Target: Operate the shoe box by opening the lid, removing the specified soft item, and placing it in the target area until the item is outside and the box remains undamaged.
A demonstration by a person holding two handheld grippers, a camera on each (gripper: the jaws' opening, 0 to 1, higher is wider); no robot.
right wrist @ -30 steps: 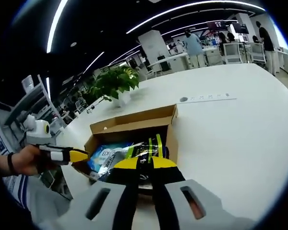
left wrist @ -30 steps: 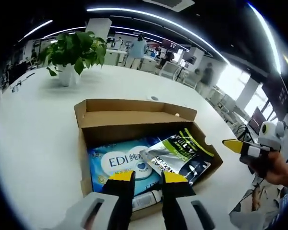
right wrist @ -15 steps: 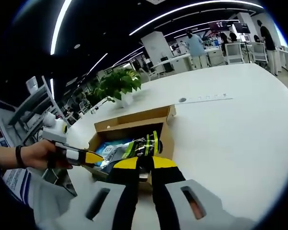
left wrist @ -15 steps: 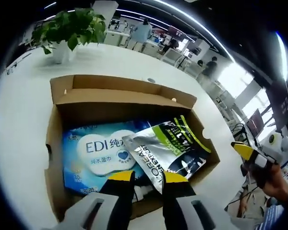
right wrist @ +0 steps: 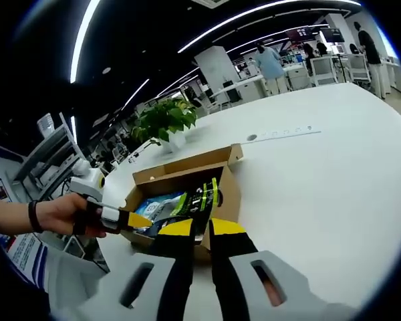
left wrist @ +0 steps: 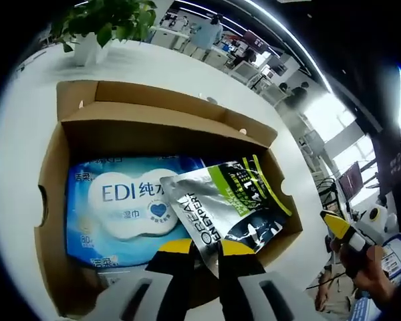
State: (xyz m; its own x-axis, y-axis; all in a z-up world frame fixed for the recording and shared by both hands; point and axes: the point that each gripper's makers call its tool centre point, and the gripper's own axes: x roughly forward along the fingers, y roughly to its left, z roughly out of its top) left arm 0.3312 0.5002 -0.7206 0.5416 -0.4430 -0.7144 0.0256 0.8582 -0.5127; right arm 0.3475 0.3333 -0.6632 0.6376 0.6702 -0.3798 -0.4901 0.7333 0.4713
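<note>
Now your left gripper (left wrist: 199, 246), fingers spread, straddles the silver pouch (left wrist: 230, 206) corner in the shoe box (left wrist: 50, 200): pinch, then lift.

Matt cardboard box (left wrist: 154, 120), glossy foil pouch (left wrist: 234, 200)

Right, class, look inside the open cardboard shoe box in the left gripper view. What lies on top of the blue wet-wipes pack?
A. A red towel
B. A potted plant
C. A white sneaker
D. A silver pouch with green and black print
D: a silver pouch with green and black print lies slanted across the right part of the blue wet-wipes pack inside the open cardboard shoe box.
</note>
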